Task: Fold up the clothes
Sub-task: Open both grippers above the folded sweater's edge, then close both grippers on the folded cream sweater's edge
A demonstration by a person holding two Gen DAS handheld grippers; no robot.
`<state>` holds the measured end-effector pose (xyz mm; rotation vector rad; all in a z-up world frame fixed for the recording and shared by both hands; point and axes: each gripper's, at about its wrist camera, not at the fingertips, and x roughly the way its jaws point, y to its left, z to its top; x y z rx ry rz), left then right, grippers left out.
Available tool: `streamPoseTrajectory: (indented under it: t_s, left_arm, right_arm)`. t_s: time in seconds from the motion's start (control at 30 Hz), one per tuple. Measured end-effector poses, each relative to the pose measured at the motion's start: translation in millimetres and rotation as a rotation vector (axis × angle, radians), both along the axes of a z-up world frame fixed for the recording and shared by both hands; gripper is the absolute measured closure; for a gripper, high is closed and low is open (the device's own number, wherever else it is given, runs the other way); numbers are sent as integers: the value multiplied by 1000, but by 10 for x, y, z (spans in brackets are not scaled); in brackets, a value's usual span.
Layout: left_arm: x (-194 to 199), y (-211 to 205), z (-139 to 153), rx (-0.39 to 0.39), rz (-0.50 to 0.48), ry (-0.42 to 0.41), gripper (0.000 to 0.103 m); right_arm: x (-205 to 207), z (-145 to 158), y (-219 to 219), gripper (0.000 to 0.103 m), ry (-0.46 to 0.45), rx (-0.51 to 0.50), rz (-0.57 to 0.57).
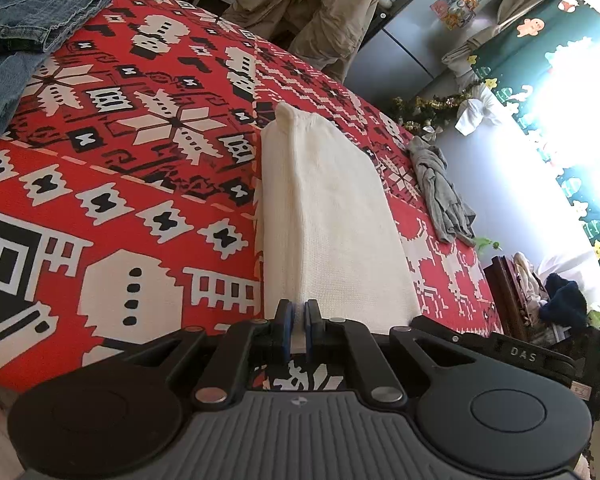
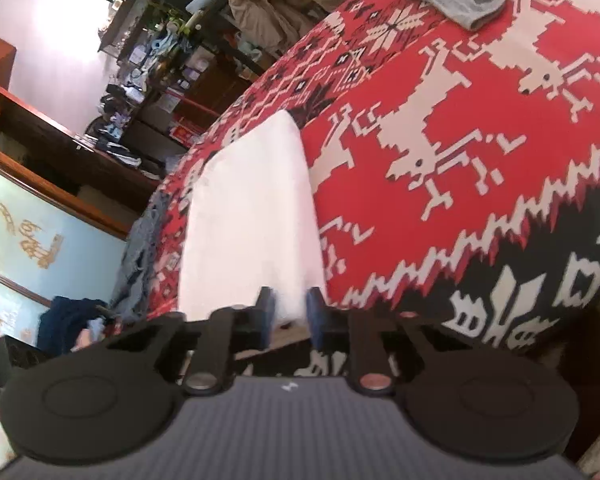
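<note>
White knit garment (image 1: 324,216) lies folded into a long narrow strip on the tabletop (image 1: 112,184), which is covered by a red, white and black patterned cloth; the strip runs from the near edge away toward the far side. Left gripper (image 1: 299,326) sits at the strip's near end, blue pads pinched tight on a raised fold of the knit, only a sliver of white fabric between them. In the left wrist view the strip stretches straight ahead of the gripper and slightly to the right. Right gripper (image 2: 289,314) is also at a near end of the garment (image 2: 248,216), a corner of white fabric between its blue pads; the gap there is wider than on the left, and the frame is blurred, so contact of both pads with the fabric cannot be told for sure. Folded blue jeans (image 1: 32,28) lie at the far left of the tabletop, well apart from the knit. Crumpled grey garment (image 1: 440,188) lies to the right of the strip, near the tabletop's right edge, not touching it.
</note>
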<state>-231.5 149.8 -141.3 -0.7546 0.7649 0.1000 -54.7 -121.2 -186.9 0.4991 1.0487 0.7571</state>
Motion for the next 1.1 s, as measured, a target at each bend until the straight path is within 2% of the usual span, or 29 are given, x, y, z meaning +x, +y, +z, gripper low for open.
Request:
streamPoseTrajectory:
  t_s: [0.23,0.3,0.4,0.43,0.47,0.53,0.6,0.67,0.73,0.8,0.83,0.93,1.1]
  left_arm:
    - [-4,11,0,-13,5,6,95]
    - [-20,7,20,-11,4,7,94]
    - [-81,15,85,2,6,1,91]
    - [-101,26,109,4,10,-1,86]
    - [-121,36,133,6,13,-3,77]
    - [-131,86,200,8,30,-20,66]
    - [-91,138,251,13,41,-32,63]
    - [-2,193,289,20,45,-37,55]
    - [117,249,304,24,46,-41,52]
    - [275,298,263,20,40,-39,49]
    - [349,317,238,19,37,-37,49]
    - [562,362,120,18,21,-10,49]
    - [750,424,-58,-19,1,12,52]
  right_arm:
    - [-64,40,-96,91,17,6,0]
    - [-104,53,-149,100,27,9,10]
    - [-138,87,-257,99,40,13,13]
    - [-126,109,-296,98,41,13,7]
    - [-111,132,-336,95,41,13,0]
    - [-53,194,-381,94,27,7,-3]
    - [15,259,-368,88,-7,-20,7]
    - [88,315,-330,85,-36,-40,17]
    - [172,359,-263,82,-54,-47,26]
    - [253,402,-183,69,-77,-59,36]
    - [290,423,-134,66,-94,-69,43]
    - [431,440,52,62,-138,-103,66]
    - [669,322,280,57,-123,-134,67]
